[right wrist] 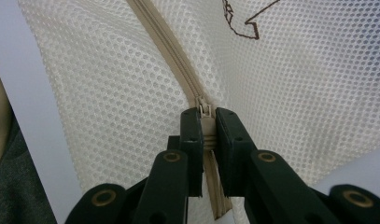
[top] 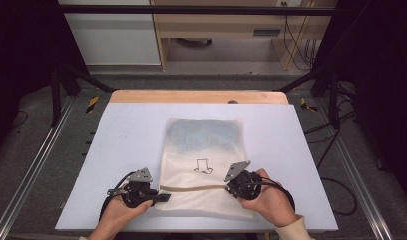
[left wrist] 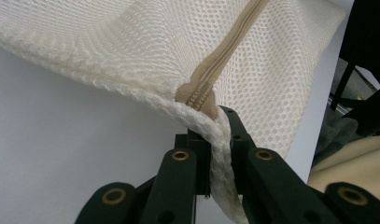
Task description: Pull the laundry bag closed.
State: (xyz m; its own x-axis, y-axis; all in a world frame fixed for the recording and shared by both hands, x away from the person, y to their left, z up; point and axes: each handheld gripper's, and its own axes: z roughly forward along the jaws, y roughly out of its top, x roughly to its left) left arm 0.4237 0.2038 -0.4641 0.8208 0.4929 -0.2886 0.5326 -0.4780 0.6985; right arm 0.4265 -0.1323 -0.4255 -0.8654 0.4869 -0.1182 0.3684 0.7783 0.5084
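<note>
My left claw [left wrist: 211,140] clamped on the mesh bag's [top: 203,150] corner seam, my right claw [right wrist: 207,135] pinching its zipper pull [right wrist: 205,111], bag flat on the table [top: 126,135]

Zipper slider [right wrist: 205,111] mostly hidden between the right gripper [right wrist: 205,122] jaws, pull tab not discernible; mesh bag [top: 203,165] contents, a bluish patch under the mesh at its far end, unidentifiable; corner cord [left wrist: 220,158] runs off the left gripper view's bottom edge.
</note>
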